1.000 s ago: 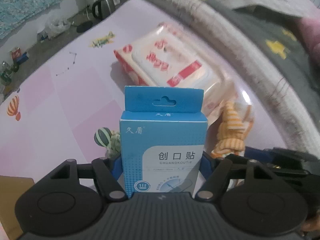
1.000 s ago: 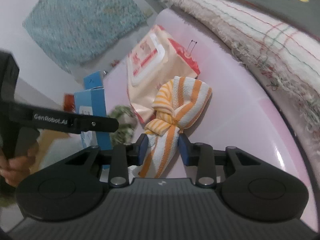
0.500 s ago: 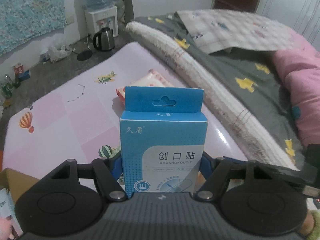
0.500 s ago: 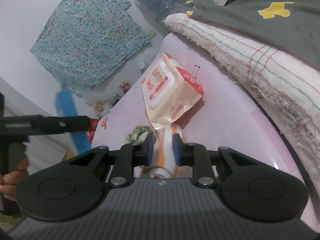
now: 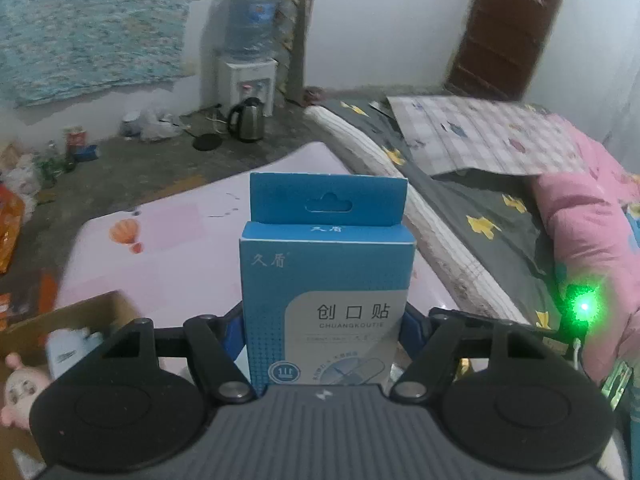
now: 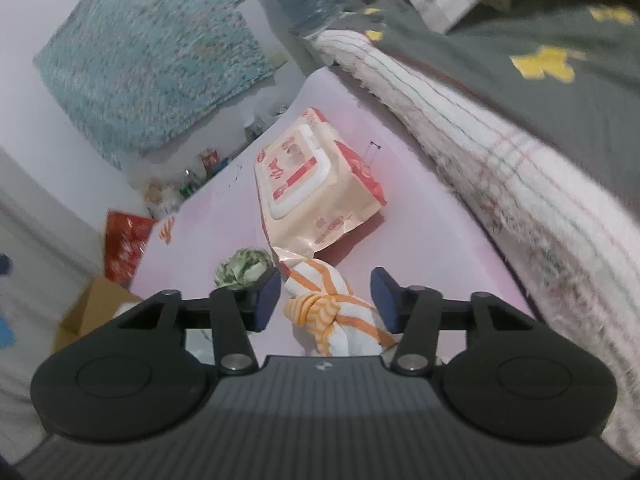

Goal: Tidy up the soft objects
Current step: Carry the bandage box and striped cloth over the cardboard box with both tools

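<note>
Between the blue pads of the left gripper (image 5: 324, 322) stands a stiff cardboard box of plasters (image 5: 326, 292), upright and clamped on both side walls; it is rectangular, blue fading to a pale grey panel, with a flat hang tab and a cloud-shaped slot on top; the print reads 久盾 at the upper left, then 创口贴 and CHUANGKOUTIE on the panel. Behind the box lies the glossy pink mat (image 5: 172, 248), printed with a small orange hot-air balloon; to the left of the box and lower, an open brown carton (image 5: 76, 320) holds a pale blurred pack and a round-headed doll at the frame's edge; right of the box, a grey quilt with yellow shapes (image 5: 480, 216) and a puffy pink one.

Seen from the right wrist, the right gripper (image 6: 326, 300) has its jaws opening, roughly half apart, pads clear of the knotted towel (image 6: 340, 316) between them; the towel is soft terry, white with orange stripes, tied in a lump and resting on the mat. Just beyond the towel, touching its far end, a crinkled cream-and-red wet-wipe pack (image 6: 316, 184) with a rounded white flip lid, its red lettering too blurred to read; left of the towel, a crumpled green-white cloth ball (image 6: 242, 268).
</note>
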Demonstrator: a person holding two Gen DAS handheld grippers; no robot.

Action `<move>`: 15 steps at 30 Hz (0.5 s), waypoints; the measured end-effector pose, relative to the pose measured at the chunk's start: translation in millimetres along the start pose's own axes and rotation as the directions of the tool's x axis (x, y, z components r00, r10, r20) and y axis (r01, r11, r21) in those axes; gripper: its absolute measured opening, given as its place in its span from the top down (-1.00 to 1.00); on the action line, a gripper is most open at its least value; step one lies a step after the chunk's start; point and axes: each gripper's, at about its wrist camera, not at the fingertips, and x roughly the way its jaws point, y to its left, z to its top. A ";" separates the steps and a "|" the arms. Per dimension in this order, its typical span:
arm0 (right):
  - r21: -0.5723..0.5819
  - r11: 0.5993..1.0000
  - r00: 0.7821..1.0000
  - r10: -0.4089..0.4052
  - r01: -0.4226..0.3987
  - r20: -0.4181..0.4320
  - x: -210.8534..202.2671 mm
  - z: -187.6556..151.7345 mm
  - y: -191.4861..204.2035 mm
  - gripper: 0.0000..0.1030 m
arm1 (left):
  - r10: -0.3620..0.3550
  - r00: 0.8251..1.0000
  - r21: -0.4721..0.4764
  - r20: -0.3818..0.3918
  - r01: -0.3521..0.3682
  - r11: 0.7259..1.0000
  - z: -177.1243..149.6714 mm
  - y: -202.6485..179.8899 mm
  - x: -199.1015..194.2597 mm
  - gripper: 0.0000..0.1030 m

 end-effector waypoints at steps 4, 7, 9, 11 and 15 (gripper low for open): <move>-0.243 0.969 0.996 -0.071 0.055 -0.059 10.8 3.2 32.3 -0.56 | 0.027 1.000 -0.040 0.016 -0.026 0.999 -17.3 25.9 -28.5 -0.41; -0.446 0.891 0.984 -0.145 0.087 -0.099 30.4 -1.0 57.8 -0.63 | 0.040 0.999 -0.086 0.025 -0.037 0.996 -33.5 48.7 -46.7 -0.41; -0.538 0.836 0.970 -0.208 0.109 -0.128 48.7 -6.4 68.5 -0.63 | 0.048 0.998 -0.125 0.029 -0.044 0.991 -45.7 63.4 -57.1 -0.41; -0.612 0.781 0.953 -0.266 0.126 -0.144 66.6 -13.3 75.4 -0.60 | 0.057 0.998 -0.168 0.032 -0.051 0.984 -59.6 78.4 -66.7 -0.41; -0.620 0.771 0.930 -0.320 0.146 -0.179 90.2 -17.0 72.5 0.04 | 0.086 0.996 -0.245 0.032 -0.075 0.967 -89.2 109.2 -85.6 -0.41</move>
